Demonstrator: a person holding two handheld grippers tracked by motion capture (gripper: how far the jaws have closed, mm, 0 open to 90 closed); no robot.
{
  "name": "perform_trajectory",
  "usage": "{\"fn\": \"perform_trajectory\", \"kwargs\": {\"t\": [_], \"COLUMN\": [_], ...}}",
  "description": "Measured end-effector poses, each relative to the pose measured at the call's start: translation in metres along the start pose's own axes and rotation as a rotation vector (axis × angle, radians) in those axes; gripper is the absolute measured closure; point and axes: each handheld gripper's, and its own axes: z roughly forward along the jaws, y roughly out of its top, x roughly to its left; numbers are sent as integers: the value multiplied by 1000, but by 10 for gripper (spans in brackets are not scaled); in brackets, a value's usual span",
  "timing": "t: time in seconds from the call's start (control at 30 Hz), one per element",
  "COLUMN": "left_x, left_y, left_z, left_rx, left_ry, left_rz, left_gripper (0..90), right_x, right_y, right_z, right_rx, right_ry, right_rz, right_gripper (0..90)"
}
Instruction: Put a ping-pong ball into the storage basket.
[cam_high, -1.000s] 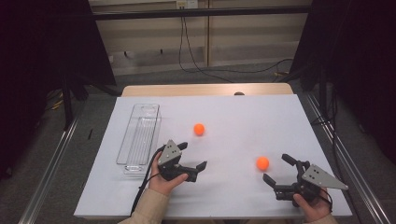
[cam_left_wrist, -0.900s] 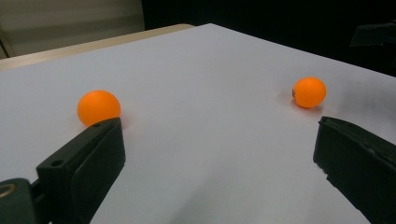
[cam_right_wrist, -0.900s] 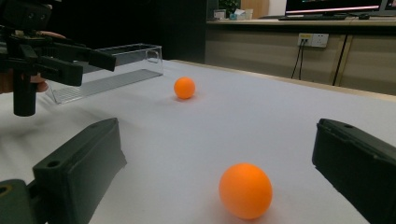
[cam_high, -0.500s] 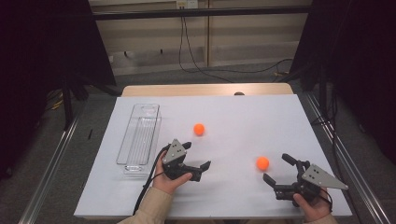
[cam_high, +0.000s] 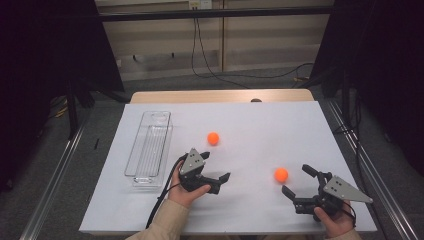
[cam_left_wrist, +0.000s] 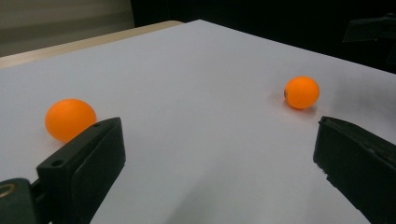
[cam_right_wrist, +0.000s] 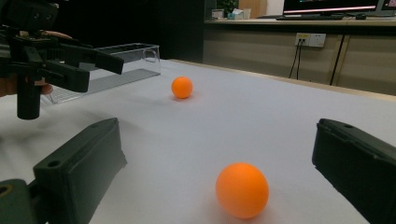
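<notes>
Black-jawed and spread wide, the right claw (cam_high: 296, 181) is lying low over the white-covered bench (cam_high: 310, 130) with nothing between its jaws yet, and its own view is showing the nearer orange ball (cam_right_wrist: 242, 189) sitting on the sheet just ahead of the gap, a little toward the right jaw. In the high view that ball (cam_high: 281, 174) is resting just off the claw's upper-left tip, apart from it. The left claw (cam_high: 216, 169) is likewise standing open and holding nothing, angled toward the middle of the bench; along its jaws one orange ball (cam_left_wrist: 70, 119) is showing just beyond the left jaw and the other ball (cam_left_wrist: 302, 92) farther off toward the right jaw. That farther-back ball (cam_high: 213, 138) is lying near the centre of the sheet, well apart from the nearer one. A clear plastic tray (cam_high: 150, 145), long and narrow with nothing inside that I can make out, is lying at the left side, just beside the left hand. Judging from this, the step in hand is the approach to a pick-up, with each claw lining up on a ball. The next move is calling for the right claw to slide forward until the ball sits squarely between the jaws, then to close gently, since a light round ball is likely to roll away if nudged off-centre.
</notes>
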Motion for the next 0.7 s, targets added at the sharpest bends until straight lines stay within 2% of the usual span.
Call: {"fn": "perform_trajectory", "kwargs": {"t": [0.17,0.5,0.7], "left_x": [-3,-5,-7], "left_y": [1,1,2], "left_z": [3,8,12], "left_rx": [9,15,17], "left_ry": [-14,-11,-23], "left_rz": [2,4,9], "left_gripper": [22,22,22], "right_x": [0,0,0], "right_y": [0,0,0], "right_z": [0,0,0], "right_rx": [0,1,0], "right_ry": [-4,-6,-6], "right_rz": [-2,-5,-4], "right_gripper": [16,17,17]}}
